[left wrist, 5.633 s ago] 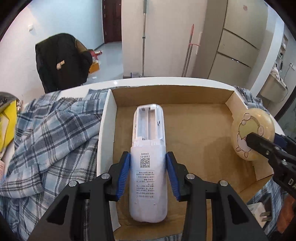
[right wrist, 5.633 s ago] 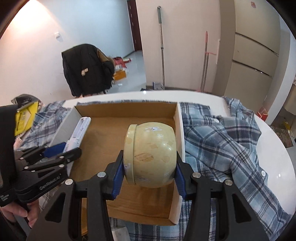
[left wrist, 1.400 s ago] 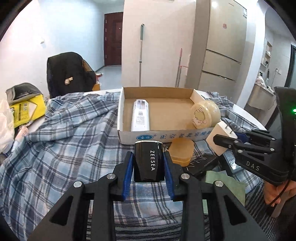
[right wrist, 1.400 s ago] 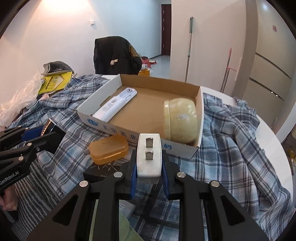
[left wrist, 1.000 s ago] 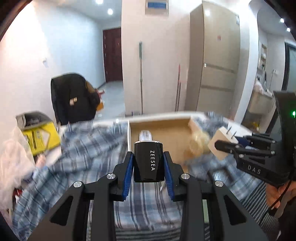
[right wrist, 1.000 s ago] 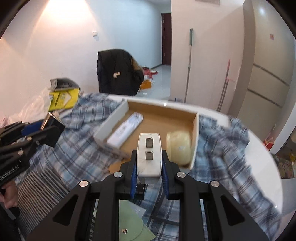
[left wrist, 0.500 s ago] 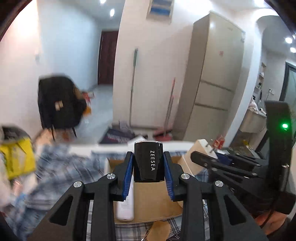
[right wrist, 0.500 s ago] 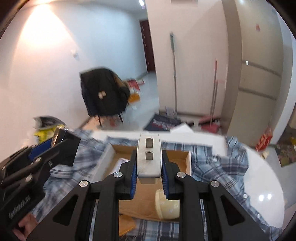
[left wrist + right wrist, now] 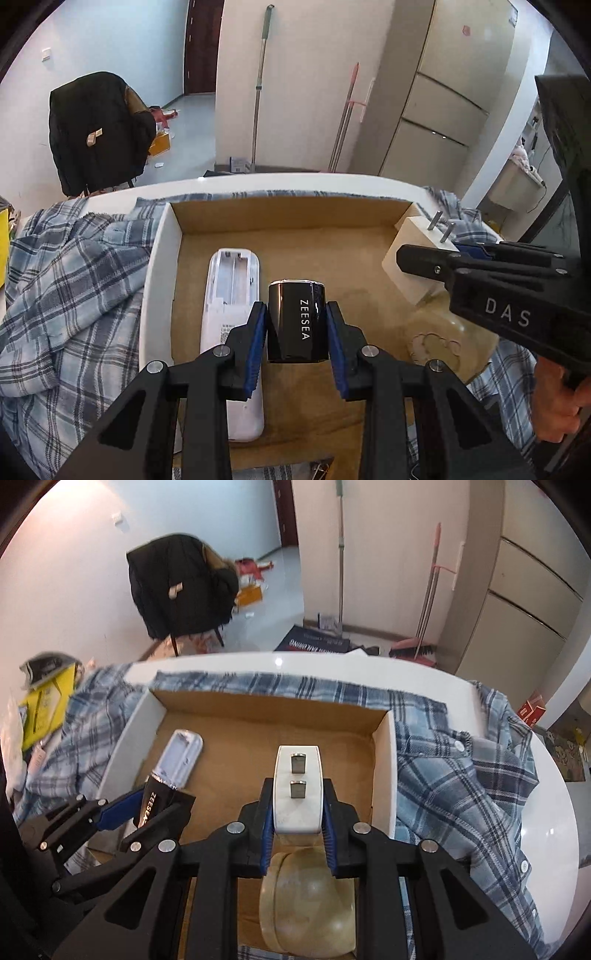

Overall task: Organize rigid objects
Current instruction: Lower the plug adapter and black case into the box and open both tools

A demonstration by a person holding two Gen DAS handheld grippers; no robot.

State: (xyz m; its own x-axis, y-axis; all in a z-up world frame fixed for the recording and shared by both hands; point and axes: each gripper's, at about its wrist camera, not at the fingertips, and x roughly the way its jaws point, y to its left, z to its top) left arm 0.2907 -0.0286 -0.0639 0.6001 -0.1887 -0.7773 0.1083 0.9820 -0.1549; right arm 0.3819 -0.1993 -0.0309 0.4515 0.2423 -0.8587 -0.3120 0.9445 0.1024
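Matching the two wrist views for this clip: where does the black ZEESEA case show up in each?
Left wrist: black ZEESEA case at centre, between the left hand-held gripper's blue pads.
Right wrist: lower left, tilted, over the box.
Shared landmark: the white remote lying in the cardboard box.

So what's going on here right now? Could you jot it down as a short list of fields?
Left gripper: shut on a black ZEESEA case, held over the box
Right gripper: shut on a white plug adapter, prongs up
Cardboard box: open-topped, lying on a plaid shirt
Already in box: white remote along the left side, battery bay open; cream round pot at the near right
Still to do: both held items not yet released
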